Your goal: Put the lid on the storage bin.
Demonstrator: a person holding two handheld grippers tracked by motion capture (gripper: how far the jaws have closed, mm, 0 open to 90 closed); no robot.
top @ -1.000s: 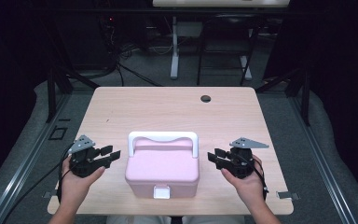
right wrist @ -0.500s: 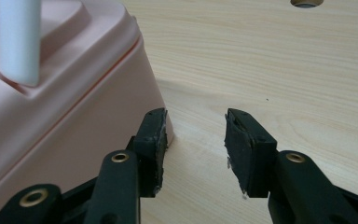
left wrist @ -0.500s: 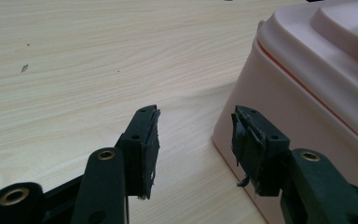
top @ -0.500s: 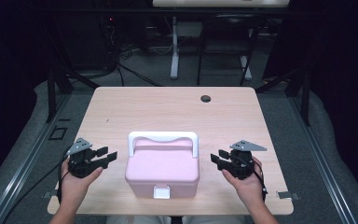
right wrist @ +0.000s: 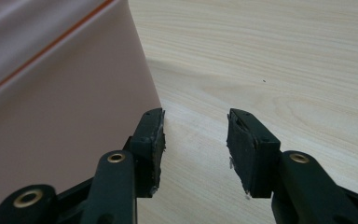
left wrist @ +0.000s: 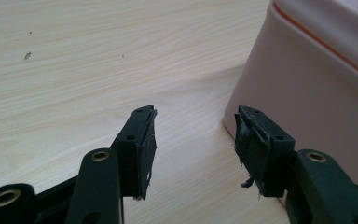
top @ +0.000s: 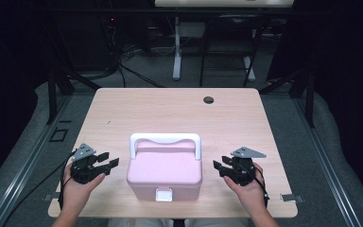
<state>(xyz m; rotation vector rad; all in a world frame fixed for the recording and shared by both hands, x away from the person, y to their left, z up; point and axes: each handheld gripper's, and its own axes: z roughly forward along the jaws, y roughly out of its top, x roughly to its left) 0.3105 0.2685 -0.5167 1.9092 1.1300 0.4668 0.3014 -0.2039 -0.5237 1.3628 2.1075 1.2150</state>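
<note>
Table (top: 170, 113): light wood-grain top, rounded corners.
Cable port (top: 208, 100): round dark hole near the table's far edge (right of centre).
Desk legs (top: 176, 52): white, upright, beyond the table.
Floor (top: 23, 142): grey carpet, metal rails alongside.

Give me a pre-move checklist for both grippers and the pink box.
1. Left gripper open, nothing between its jaws, which have just been opening: ok.
2. Right gripper open and empty, jaws just opening a little: ok.
3. Pink box lid shut, orange seam line even: ok.
4. White latch fastened: cannot tell.
5. Handle free, nothing on it: ok.
6. Grippers apart from the box sides: ok.
</note>
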